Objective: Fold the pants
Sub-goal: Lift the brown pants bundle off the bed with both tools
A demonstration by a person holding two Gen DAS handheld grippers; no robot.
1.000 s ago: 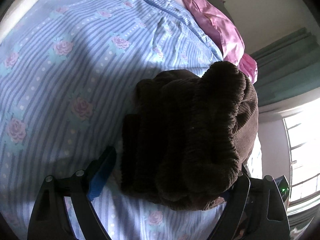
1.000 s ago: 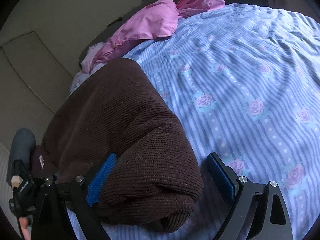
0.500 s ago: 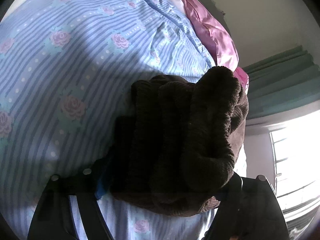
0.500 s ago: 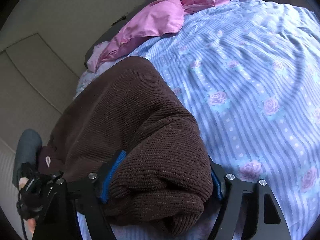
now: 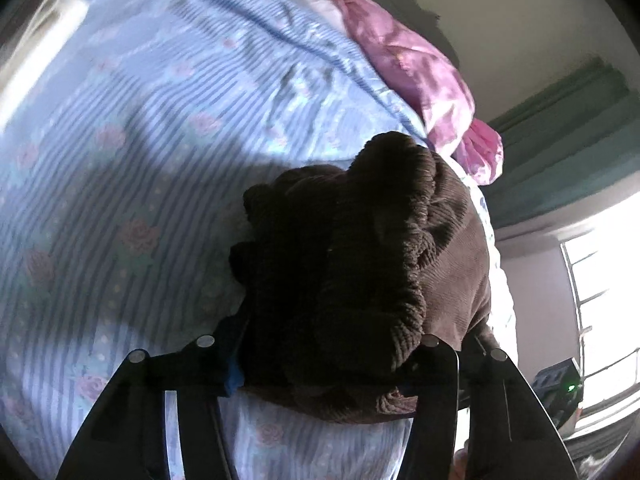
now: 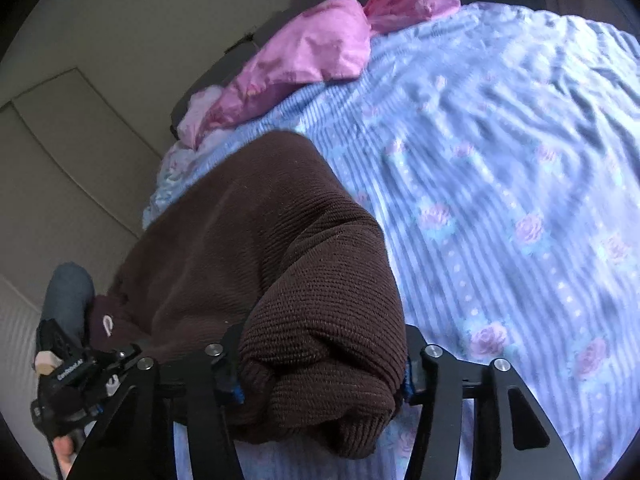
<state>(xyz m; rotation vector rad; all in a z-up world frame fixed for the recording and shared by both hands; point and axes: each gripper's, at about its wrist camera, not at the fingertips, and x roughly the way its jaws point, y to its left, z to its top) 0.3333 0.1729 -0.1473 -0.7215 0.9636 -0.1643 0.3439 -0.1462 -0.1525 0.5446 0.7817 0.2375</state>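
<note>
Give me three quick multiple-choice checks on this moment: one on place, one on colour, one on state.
1. Where do the pants lie?
A. on the striped bedspread
B. on the floor
C. on a chair

2. What colour is the crumpled cloth at the bed's far end?
A. green
B. pink
C. white

3. What sits between the right gripper fingers?
A. nothing
B. the pink cloth
C. a thick fold of the pants

Answers: 1 A, the rose-print stripes show all around them. 2 B, it is plainly pink in both views. 3 C, the closing jaws flank the brown bundle; the left gripper does likewise.
</note>
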